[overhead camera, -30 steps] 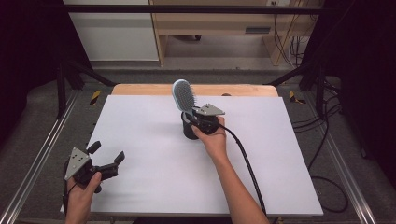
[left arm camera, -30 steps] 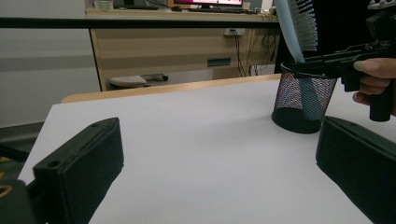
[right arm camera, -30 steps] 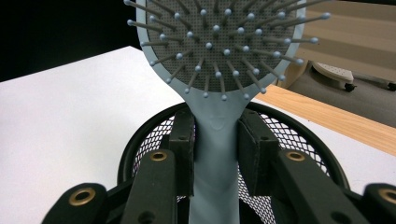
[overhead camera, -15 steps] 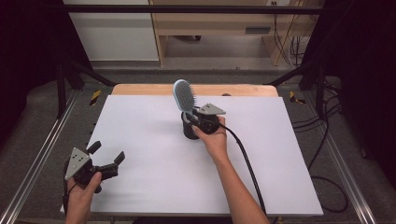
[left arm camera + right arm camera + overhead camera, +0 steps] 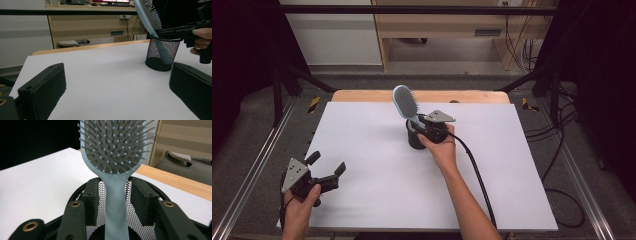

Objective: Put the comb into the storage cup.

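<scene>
Between right claw (image 5: 115,202) pads: hairbrush (image 5: 115,157) handle, untouched, jaws just opening.

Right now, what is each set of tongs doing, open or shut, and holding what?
Left tongs: open, holding nothing.
Right tongs: open, jaws just been opening; hairbrush handle stands between the pads, untouched, in the mesh cup.

Your forearms are bare, no sleeves. Each tool is matte black: the left tool (image 5: 326,172) wears a grey three-cornered plate, the right tool (image 5: 418,125) trails a thick black cable, brass-ringed screw holes dotting its fingers (image 5: 91,201).
</scene>
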`<state>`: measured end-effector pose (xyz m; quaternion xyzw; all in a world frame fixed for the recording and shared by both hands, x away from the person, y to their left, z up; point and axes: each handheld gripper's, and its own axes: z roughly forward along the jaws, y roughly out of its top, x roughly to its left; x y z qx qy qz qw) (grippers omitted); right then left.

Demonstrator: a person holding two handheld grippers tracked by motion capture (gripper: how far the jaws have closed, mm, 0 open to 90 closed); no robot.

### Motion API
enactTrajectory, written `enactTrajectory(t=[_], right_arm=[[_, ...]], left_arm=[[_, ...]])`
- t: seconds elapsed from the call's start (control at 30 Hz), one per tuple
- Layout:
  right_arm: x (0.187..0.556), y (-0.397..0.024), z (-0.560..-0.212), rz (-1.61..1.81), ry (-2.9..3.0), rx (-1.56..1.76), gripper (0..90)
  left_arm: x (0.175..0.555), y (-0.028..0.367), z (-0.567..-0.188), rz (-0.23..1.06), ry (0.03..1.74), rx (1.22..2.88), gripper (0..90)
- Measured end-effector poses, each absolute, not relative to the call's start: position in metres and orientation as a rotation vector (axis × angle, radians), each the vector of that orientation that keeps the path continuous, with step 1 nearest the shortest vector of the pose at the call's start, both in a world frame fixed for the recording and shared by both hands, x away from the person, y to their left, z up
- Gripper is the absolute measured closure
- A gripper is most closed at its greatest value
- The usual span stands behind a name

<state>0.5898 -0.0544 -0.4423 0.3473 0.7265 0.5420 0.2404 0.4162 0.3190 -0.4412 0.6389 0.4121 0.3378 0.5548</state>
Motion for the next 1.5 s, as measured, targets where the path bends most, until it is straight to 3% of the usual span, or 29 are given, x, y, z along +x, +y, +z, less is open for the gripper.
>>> enactTrajectory(t=[0.6, 0.83, 1.5], right_arm=[[0.582, -0.064, -0.425, 1.516, 1.975, 0.946, 53.5], [0.581, -0.067, -0.421, 1.523, 1.977, 0.958, 47.2], [0.577, -0.076, -0.409, 1.498, 1.99, 1.021, 11.7]], left_arm=[[0.416, 0.319, -0.441, 0.799, 0.973, 1.511, 0.9], [0.416, 0.318, -0.441, 0.8, 0.973, 1.512, 0.9], [0.416, 0.319, -0.441, 0.802, 0.976, 1.512, 0.9]])
